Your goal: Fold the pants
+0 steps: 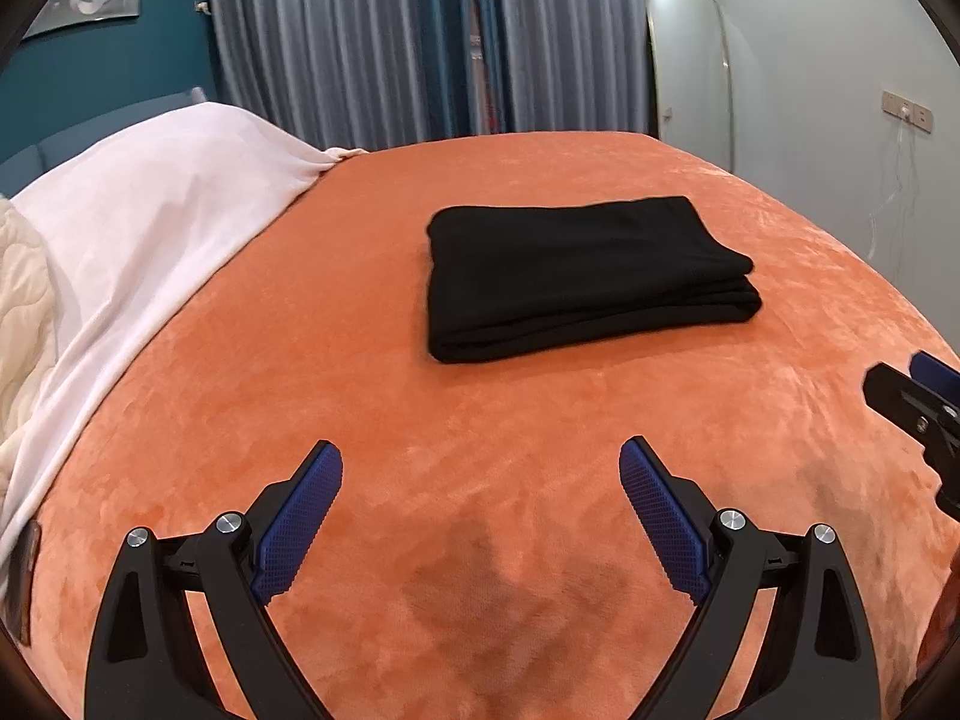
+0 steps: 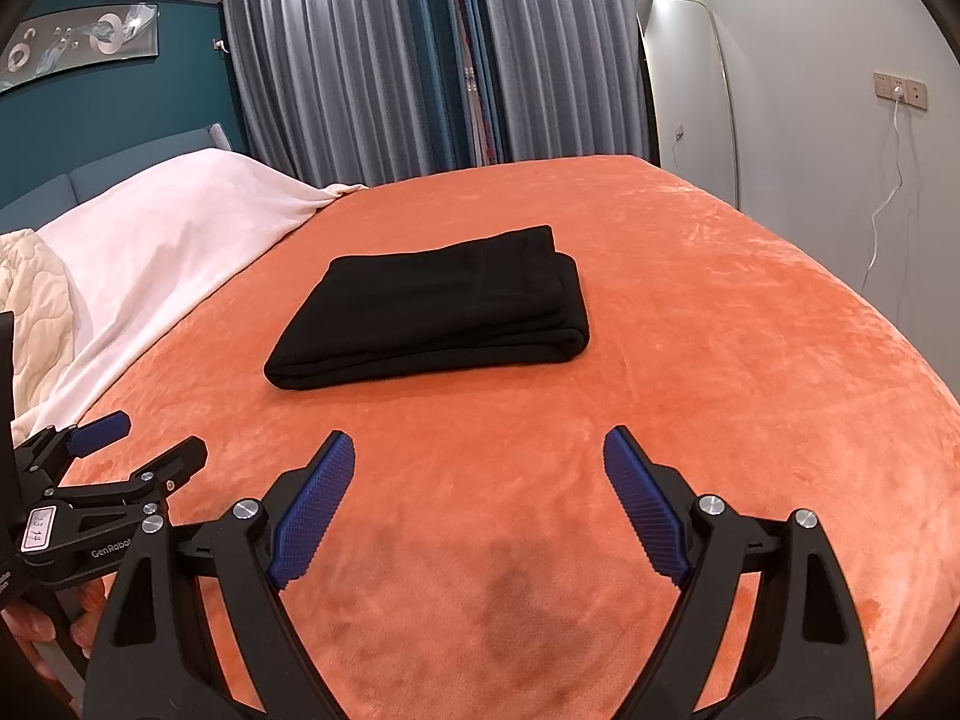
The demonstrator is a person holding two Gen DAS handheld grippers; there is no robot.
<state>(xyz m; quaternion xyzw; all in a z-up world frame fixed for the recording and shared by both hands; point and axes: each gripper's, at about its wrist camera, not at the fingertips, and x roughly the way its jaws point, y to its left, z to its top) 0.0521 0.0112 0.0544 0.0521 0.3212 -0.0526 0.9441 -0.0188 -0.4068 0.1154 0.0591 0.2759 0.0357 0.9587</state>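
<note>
Black pants (image 1: 576,282) (image 2: 438,312) lie folded into a compact rectangular stack on the orange bedspread (image 1: 420,420) (image 2: 720,360), with the layered edges facing right. My left gripper (image 1: 480,456) hovers open above the spread, nearer than the pants, with nothing between its blue pads. My right gripper (image 2: 479,441) is open too and holds nothing, also short of the pants. In the right wrist view the left gripper (image 2: 138,438) shows at the lower left, held in a hand. The right gripper's tip (image 1: 912,396) pokes in at the right edge of the left wrist view.
A white blanket (image 1: 150,210) (image 2: 162,228) and a cream quilt (image 1: 24,312) cover the bed's left side. Grey curtains (image 2: 372,60) hang behind the bed. A tall mirror (image 2: 690,96) leans against the right wall beside a socket with a white cable (image 2: 894,138).
</note>
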